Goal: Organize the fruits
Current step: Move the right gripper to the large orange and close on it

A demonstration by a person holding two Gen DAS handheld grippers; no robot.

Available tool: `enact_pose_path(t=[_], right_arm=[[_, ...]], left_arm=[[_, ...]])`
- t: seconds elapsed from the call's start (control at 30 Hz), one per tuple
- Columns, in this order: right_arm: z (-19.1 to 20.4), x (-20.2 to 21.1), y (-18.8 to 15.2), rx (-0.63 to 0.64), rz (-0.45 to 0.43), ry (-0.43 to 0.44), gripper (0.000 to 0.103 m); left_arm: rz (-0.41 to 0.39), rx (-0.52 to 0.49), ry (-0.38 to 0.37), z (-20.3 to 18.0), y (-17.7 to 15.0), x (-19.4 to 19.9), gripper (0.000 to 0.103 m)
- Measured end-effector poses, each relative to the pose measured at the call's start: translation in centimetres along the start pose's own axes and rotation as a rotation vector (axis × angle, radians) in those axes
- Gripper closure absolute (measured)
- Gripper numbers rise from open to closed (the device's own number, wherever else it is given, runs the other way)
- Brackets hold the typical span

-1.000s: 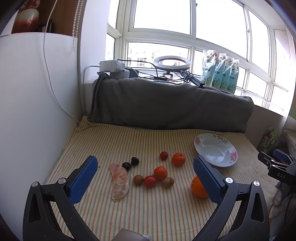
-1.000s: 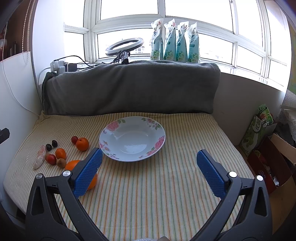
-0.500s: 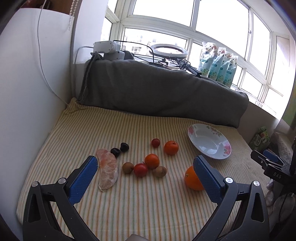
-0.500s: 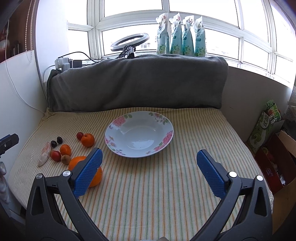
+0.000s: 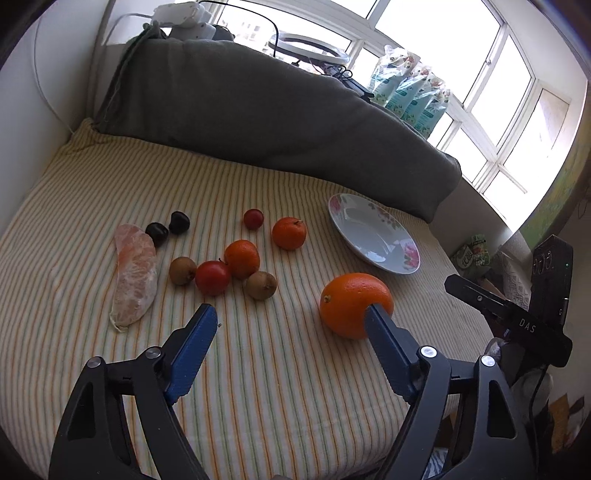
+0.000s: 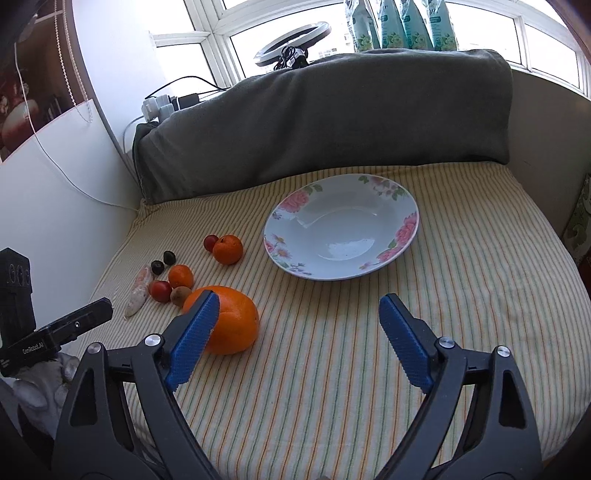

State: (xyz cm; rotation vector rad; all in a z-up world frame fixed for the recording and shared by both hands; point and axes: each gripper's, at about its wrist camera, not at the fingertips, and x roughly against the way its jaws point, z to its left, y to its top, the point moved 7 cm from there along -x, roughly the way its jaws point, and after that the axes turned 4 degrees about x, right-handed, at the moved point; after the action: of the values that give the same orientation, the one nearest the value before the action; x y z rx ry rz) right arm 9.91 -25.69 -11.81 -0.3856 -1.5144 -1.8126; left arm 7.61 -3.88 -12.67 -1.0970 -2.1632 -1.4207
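Loose fruit lies on a striped cloth: a big orange (image 5: 351,302) (image 6: 232,321), two small oranges (image 5: 289,233) (image 5: 242,258), red fruits (image 5: 212,277) (image 5: 253,218), two brown ones (image 5: 261,285), two dark ones (image 5: 168,226) and a peeled citrus segment (image 5: 135,273). A floral plate (image 5: 373,236) (image 6: 402,229) stands empty to the right. My left gripper (image 5: 291,314) hovers near the cloth's front, jaws closing with nothing between them; its right finger overlaps the big orange. My right gripper (image 6: 299,304) hovers in front of the plate, jaws closing on nothing, the big orange behind its left finger.
A grey cushion (image 6: 332,118) runs along the back under the window. A white wall (image 6: 55,206) bounds the left side. A ring light (image 6: 291,40), power strips and several pouches (image 6: 402,22) sit on the sill. Boxes (image 5: 476,251) stand past the cloth's right edge.
Both grippers have sunk and tilted down toward the cloth, so the fruit and plate look larger. The jaws of both stand narrower than before.
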Motion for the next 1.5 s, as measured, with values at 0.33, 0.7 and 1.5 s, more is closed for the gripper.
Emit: enact_pose_path(t=[0.33, 0.7, 1.5], right_arm=[[2.0, -3.3, -1.2, -0.056, 0.117, 0.191, 0.012], [3.6, -6.8, -1.3, -0.081, 0.210, 0.295, 0.024], [4.8, -8.2, -1.3, -0.062, 0.244, 0.323, 0.033]], left_arm=[[0.107, -0.040, -0.085, -2.5, -2.0, -2.8, 0.036], [0.171, -0.088, -0.124, -4.1, -2.6, -5.0, 0.052], [0.176, -0.137, -0.120, -5.1, -2.0, -6.2, 0.061]])
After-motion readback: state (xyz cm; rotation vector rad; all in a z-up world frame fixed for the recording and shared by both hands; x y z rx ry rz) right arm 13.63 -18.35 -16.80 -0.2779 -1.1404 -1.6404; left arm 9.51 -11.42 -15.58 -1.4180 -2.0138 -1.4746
